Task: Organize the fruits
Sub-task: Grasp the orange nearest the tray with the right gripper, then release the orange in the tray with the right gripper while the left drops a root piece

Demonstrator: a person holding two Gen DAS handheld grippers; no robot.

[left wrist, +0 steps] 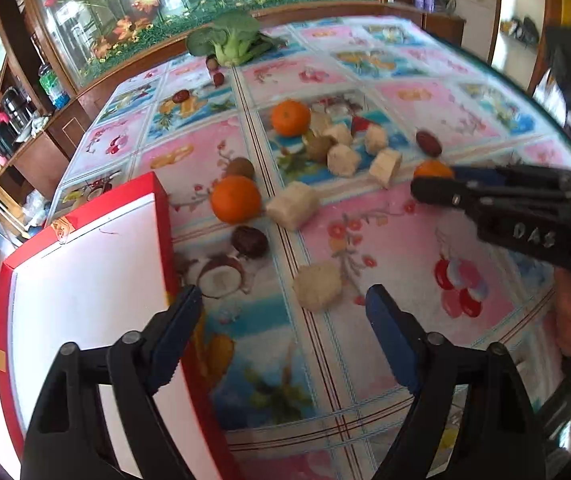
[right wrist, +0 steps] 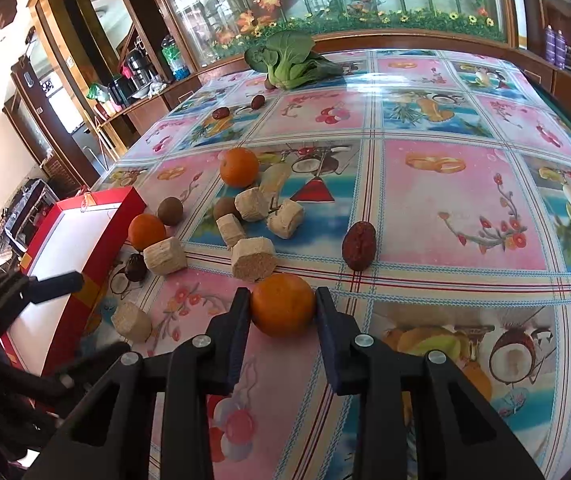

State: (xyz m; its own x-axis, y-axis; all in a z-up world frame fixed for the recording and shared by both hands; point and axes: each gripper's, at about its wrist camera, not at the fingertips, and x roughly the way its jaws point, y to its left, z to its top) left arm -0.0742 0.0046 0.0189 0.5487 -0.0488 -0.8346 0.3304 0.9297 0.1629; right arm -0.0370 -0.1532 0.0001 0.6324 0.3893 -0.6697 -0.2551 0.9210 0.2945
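Observation:
My right gripper (right wrist: 283, 300) is shut on an orange (right wrist: 282, 304) that rests on the table; in the left wrist view the same gripper (left wrist: 431, 184) reaches in from the right with the orange (left wrist: 432, 169) between its fingers. My left gripper (left wrist: 281, 300) is open and empty, hovering at the edge of a red box (left wrist: 85, 264) with a white inside. Two more oranges (left wrist: 235, 199) (left wrist: 290, 117), brown kiwis (left wrist: 241, 168), dark red dates (left wrist: 428, 143) and several beige cut chunks (left wrist: 317, 286) lie scattered on the table.
A bok choy (left wrist: 227, 38) lies at the far edge of the fruit-patterned tablecloth (left wrist: 385, 240). A glass cabinet and wooden shelves stand beyond. The red box (right wrist: 81, 248) sits at the table's left edge. A person sits far left in the room.

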